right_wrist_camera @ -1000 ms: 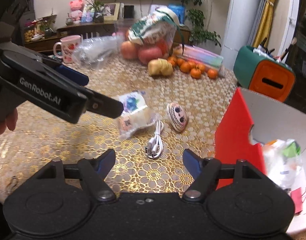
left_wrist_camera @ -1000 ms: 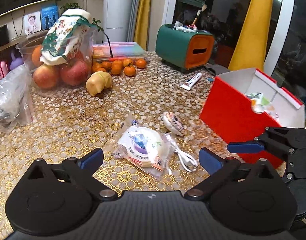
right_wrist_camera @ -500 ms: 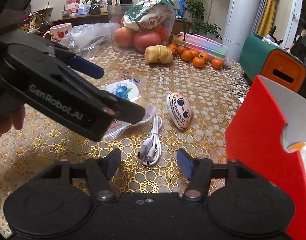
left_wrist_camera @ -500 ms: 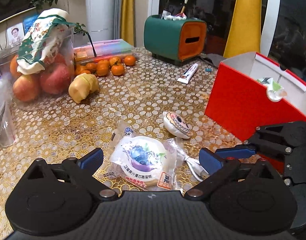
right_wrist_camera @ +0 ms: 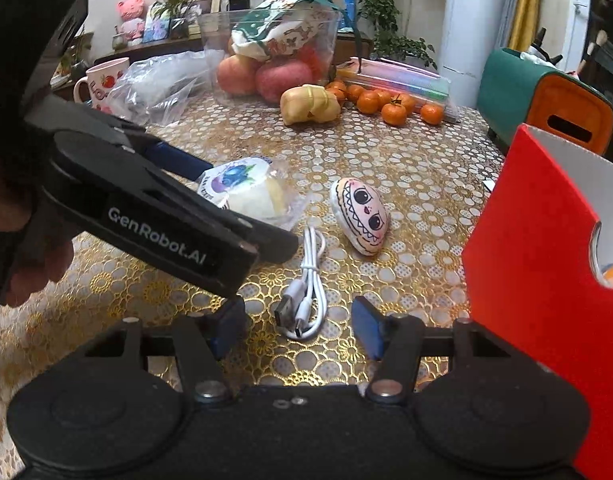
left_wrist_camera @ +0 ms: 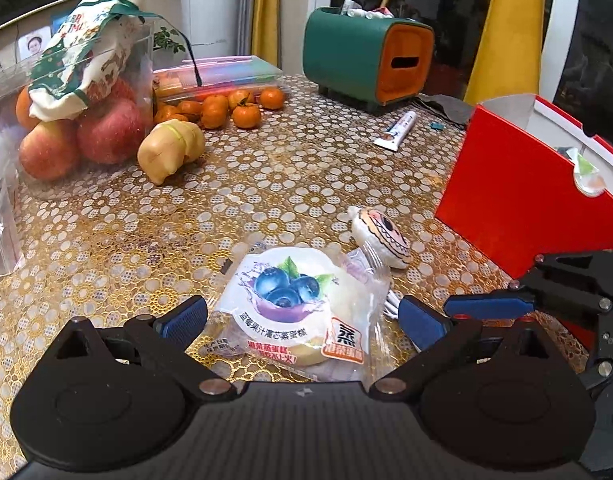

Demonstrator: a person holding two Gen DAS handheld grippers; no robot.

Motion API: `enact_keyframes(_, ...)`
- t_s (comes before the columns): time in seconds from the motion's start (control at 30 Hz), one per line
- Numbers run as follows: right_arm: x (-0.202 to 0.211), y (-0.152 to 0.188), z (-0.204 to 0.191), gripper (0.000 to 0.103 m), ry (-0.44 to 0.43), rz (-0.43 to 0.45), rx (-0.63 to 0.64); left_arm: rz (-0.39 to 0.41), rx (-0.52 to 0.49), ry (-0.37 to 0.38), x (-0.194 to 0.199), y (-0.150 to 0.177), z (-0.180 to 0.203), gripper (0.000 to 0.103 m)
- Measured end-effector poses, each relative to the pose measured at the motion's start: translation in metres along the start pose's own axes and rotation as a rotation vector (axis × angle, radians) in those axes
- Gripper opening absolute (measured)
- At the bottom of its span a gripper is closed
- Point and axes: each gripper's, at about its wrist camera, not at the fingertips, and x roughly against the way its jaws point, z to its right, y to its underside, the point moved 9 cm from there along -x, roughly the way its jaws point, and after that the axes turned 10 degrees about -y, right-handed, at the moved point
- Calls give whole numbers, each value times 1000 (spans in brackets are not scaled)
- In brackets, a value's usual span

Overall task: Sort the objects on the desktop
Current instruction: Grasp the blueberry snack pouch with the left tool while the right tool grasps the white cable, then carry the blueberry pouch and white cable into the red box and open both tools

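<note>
A clear-wrapped blueberry cake packet [left_wrist_camera: 294,304] lies on the gold patterned table [left_wrist_camera: 266,176]. My left gripper [left_wrist_camera: 302,320] stands open low over it, one pad on each side and neither touching. In the right wrist view the packet [right_wrist_camera: 246,188] is half hidden behind that gripper. A coiled white USB cable [right_wrist_camera: 302,300] lies between the pads of my right gripper [right_wrist_camera: 299,326], which is open and clear of the cable. A painted face pebble [right_wrist_camera: 360,216] lies just beyond. The red box [right_wrist_camera: 534,260] stands open at the right.
A bag of apples [left_wrist_camera: 86,132], several tangerines [left_wrist_camera: 226,108] and a yellow toy [left_wrist_camera: 170,152] sit at the back left. A green and orange holder [left_wrist_camera: 366,56] and a small tube [left_wrist_camera: 398,130] are at the back. A mug [right_wrist_camera: 102,84] and crumpled plastic bag [right_wrist_camera: 162,80] lie far left.
Both grippers have come down and forward toward the table. The left now straddles the cake packet. The right jaws have narrowed on either side of the cable.
</note>
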Motion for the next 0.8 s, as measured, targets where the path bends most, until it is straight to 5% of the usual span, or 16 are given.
enact_keyframes(0.2,-1,0,-1,49,4,23,-7,14,24,-6,2,-1,-2,97)
enact_keyframes(0.47,1,-1,-1,25,14,16,-14,12,56,-9,11,-2,-6,72)
enact_keyframes(0.8,25,4,0,22,33,22,-46,-9,66,-51,37,7,-1,65)
